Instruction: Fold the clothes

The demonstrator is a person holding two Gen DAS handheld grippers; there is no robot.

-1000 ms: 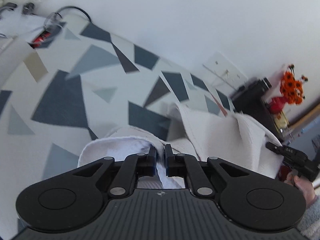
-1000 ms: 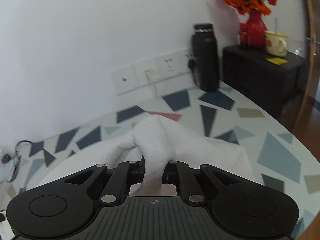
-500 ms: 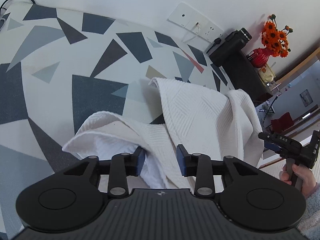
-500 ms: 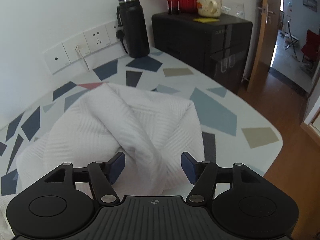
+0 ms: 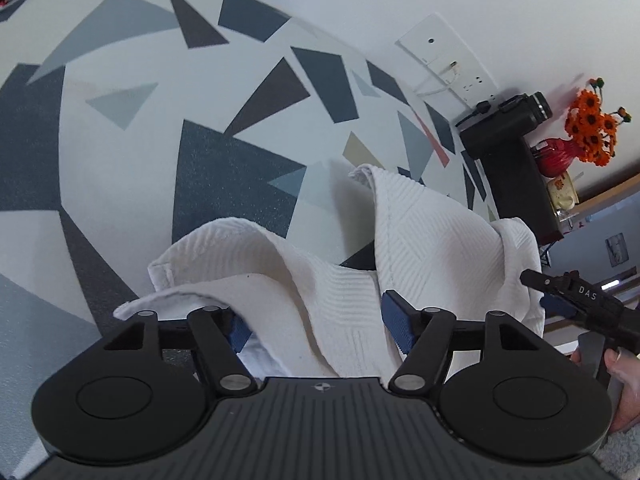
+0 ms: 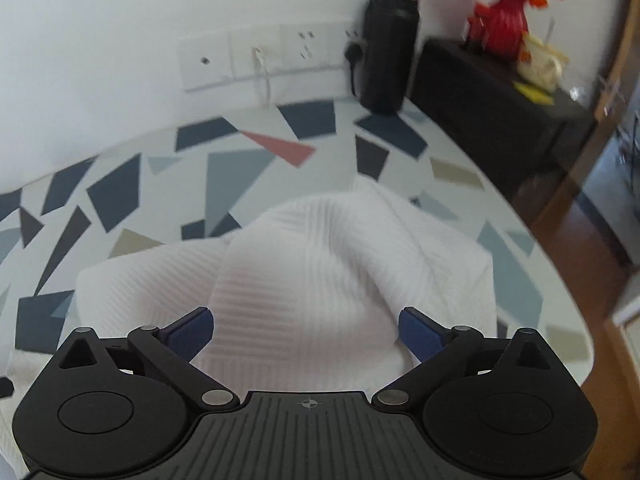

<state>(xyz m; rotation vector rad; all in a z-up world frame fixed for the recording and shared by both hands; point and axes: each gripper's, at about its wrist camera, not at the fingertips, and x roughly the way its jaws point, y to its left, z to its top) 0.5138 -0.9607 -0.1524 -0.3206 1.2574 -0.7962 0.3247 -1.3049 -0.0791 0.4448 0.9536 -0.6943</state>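
A white ribbed garment (image 5: 432, 240) lies bunched on the patterned table (image 5: 120, 160); it also shows in the right wrist view (image 6: 304, 264). My left gripper (image 5: 316, 320) is open, its blue pads on either side of a raised fold without pinching it. My right gripper (image 6: 306, 330) is open wide just above the near edge of the cloth. The right gripper also shows at the right edge of the left wrist view (image 5: 576, 300), beside the garment's right side.
A black flask (image 6: 390, 44) stands at the wall by the sockets (image 6: 260, 60). A dark cabinet (image 6: 500, 92) with a red vase of orange flowers (image 6: 504, 12) stands beyond the table's right edge (image 6: 560, 248). Wooden floor lies past it.
Both grippers have let go of the garment and opened wider. The cloth has dropped onto the table and both grippers have drawn back slightly.
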